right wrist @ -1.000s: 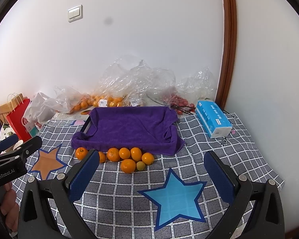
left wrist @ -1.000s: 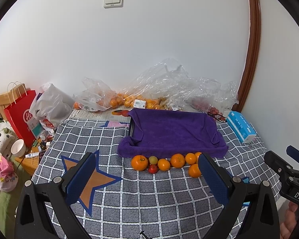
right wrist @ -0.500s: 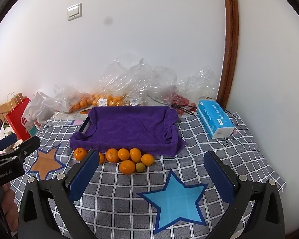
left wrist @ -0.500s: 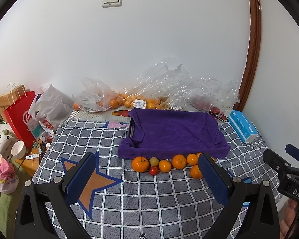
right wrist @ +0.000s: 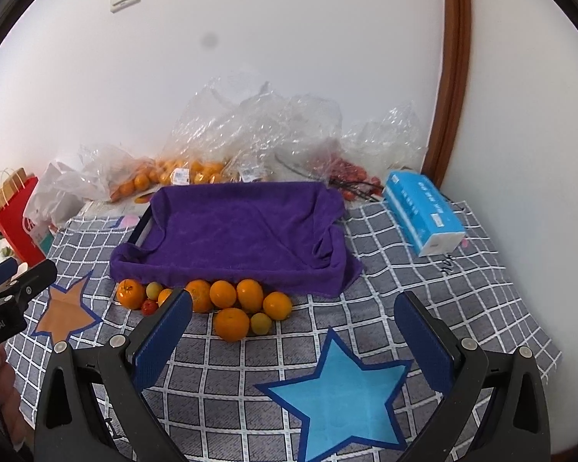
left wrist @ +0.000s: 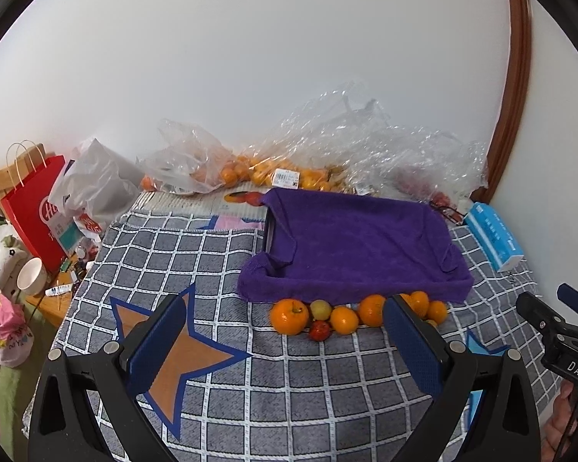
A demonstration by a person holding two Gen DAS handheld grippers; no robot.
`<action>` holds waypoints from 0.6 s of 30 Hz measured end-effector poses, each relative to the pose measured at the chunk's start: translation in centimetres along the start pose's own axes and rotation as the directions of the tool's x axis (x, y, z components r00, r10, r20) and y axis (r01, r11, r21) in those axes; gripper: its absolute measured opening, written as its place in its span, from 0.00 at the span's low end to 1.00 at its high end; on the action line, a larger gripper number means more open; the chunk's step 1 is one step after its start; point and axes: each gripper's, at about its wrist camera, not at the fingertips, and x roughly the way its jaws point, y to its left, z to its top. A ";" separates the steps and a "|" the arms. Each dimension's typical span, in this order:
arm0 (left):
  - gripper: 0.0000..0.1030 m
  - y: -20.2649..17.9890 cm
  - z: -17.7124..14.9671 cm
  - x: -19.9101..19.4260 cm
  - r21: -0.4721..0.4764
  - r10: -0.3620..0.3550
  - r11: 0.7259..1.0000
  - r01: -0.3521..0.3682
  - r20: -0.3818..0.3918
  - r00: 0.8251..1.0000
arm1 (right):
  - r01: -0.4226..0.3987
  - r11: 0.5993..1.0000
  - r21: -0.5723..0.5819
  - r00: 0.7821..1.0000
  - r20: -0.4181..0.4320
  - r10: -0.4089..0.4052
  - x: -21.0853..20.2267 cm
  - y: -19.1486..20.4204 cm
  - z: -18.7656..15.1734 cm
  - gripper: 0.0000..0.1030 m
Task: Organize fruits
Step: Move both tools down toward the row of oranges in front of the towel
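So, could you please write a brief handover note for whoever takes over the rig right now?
Left gripper: open, empty, above the checked cloth.
Right gripper: open, empty, near the blue star.
Loose fruit, oranges plus small green and red ones, lies in a cluster along the near edge of the purple-towel tray.
Done: nothing; the tray holds no fruit.
Left: all the loose fruit still needs sorting.

In front of the purple towel (right wrist: 246,231), seven oranges (right wrist: 231,323) lie in a cluster, with two small yellow-green fruits (right wrist: 261,323) and one small red fruit (right wrist: 148,307) among them. Behind the towel lie several clear plastic bags (right wrist: 258,131), their number unclear. One blue tissue pack (right wrist: 424,211) lies right of it. Two stars mark the tablecloth (right wrist: 424,277): one orange (right wrist: 63,310), one blue (right wrist: 339,396)
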 end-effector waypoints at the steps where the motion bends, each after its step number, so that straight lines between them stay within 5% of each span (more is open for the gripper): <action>1: 0.99 0.1 0.0 0.4 0.000 0.003 1.000 -0.003 -0.006 1.000 | -0.001 1.000 -0.011 1.000 -0.005 0.001 0.5 0.2 0.0 1.00; 12: 0.98 0.9 0.6 3.7 -0.011 -0.016 1.000 0.016 -0.052 0.999 | 0.041 0.996 -0.077 0.999 -0.019 -0.042 4.1 2.0 -0.4 1.00; 18: 0.97 1.3 0.9 5.6 -0.008 -0.011 1.000 0.010 -0.077 0.997 | -0.006 0.999 -0.054 0.999 -0.047 0.004 6.3 1.1 -0.7 1.00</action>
